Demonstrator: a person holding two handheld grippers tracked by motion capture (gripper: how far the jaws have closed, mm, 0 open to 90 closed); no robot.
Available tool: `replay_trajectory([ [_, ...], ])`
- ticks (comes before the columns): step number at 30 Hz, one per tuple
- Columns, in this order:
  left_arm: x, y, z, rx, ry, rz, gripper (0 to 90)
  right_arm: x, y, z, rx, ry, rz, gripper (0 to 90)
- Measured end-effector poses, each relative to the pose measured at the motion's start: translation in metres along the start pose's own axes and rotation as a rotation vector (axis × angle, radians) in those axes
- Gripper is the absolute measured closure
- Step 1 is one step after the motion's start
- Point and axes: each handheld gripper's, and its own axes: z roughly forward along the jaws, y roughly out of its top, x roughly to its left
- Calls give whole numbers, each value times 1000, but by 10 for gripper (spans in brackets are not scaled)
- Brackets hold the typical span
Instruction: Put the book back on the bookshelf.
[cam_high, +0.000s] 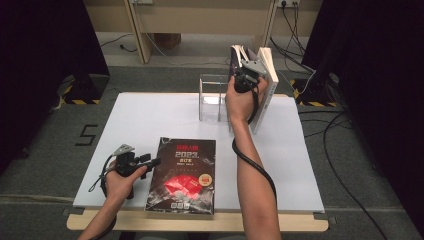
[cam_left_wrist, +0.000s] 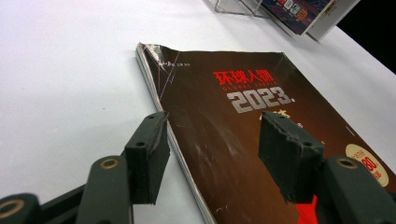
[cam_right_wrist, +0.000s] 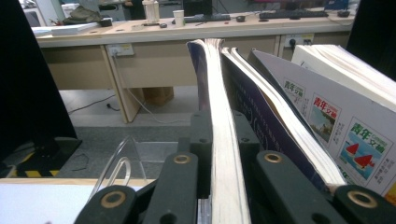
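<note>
My right tongs (cam_right_wrist: 219, 154) are clamped on an upright magazine (cam_right_wrist: 219, 116), standing it at the clear rack (cam_high: 212, 97) with two more books (cam_high: 267, 85) leaning just to its right. Not yet released, so that one's nearly shelved. The dark 2023 magazine (cam_left_wrist: 243, 140) lies flat, its left edge between my left tongs (cam_left_wrist: 212, 154), which are open, pads not pressing. Left: grab and shelve it.

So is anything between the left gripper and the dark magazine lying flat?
Nothing visible. The left gripper is open with its jaws straddling the near left edge of the magazine, which lies flat on the white table. No other object sits between them.
</note>
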Motion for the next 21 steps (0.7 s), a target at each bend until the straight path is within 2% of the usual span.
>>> replay_trajectory([
  [21, 0, 0, 0, 1, -1, 5, 421, 6, -7, 7, 10, -11, 16, 828],
])
